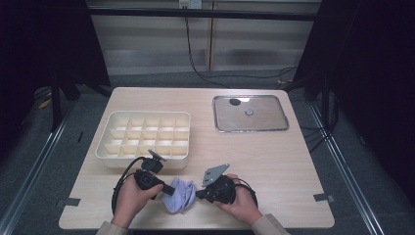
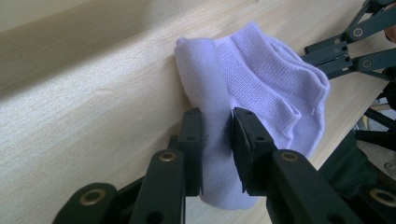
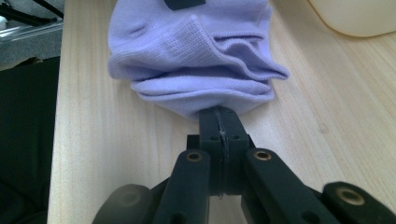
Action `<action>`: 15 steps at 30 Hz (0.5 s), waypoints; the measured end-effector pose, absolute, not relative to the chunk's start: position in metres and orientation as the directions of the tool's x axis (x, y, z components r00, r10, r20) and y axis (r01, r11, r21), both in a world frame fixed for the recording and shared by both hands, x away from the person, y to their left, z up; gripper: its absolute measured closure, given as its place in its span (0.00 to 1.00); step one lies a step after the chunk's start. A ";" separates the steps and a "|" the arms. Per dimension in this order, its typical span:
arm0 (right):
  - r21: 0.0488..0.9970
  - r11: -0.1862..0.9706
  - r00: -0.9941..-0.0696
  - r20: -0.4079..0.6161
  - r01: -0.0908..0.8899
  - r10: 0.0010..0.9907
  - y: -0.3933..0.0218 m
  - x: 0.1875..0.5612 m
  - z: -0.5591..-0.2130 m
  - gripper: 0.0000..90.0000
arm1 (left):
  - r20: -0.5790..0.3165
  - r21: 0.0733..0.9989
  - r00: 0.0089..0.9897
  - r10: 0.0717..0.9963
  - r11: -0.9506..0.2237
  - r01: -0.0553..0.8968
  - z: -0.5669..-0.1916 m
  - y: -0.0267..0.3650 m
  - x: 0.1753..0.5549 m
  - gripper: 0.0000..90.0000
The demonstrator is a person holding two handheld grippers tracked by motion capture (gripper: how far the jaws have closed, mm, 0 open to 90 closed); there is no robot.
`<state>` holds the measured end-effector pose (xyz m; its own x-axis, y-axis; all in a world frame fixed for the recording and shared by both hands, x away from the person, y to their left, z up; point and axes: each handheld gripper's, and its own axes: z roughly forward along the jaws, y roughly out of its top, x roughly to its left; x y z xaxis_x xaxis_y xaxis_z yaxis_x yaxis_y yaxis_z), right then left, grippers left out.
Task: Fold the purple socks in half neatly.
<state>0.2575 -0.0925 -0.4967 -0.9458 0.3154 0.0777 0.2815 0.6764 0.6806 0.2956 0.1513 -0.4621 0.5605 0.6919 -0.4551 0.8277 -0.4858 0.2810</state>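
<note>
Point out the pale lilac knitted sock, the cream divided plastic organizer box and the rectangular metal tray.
Pale lilac knitted sock (image 2: 275, 88), left gripper view, ribbed upper layer.
Cream divided plastic organizer box (image 1: 142, 155), high view, near wall.
Rectangular metal tray (image 1: 250, 129), high view, near rim.

Black left gripper and right gripper, lower centre of the high view. Matte linkage arms with brass-ringed pivots. Looping black cable at left. Grey three-cornered plate on top. Beige sleeves at bottom edge.
</note>
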 end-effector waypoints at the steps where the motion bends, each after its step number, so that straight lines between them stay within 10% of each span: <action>1: 0.679 0.677 -0.945 0.080 0.285 0.318 -0.092 0.257 -0.497 1.00 | -0.452 0.278 0.561 0.694 -0.488 0.827 -0.462 0.151 0.296 0.85; 15: 0.682 0.675 -0.946 0.079 0.282 0.315 -0.091 0.256 -0.497 1.00 | -0.452 0.275 0.565 0.691 -0.495 0.824 -0.456 0.148 0.295 0.94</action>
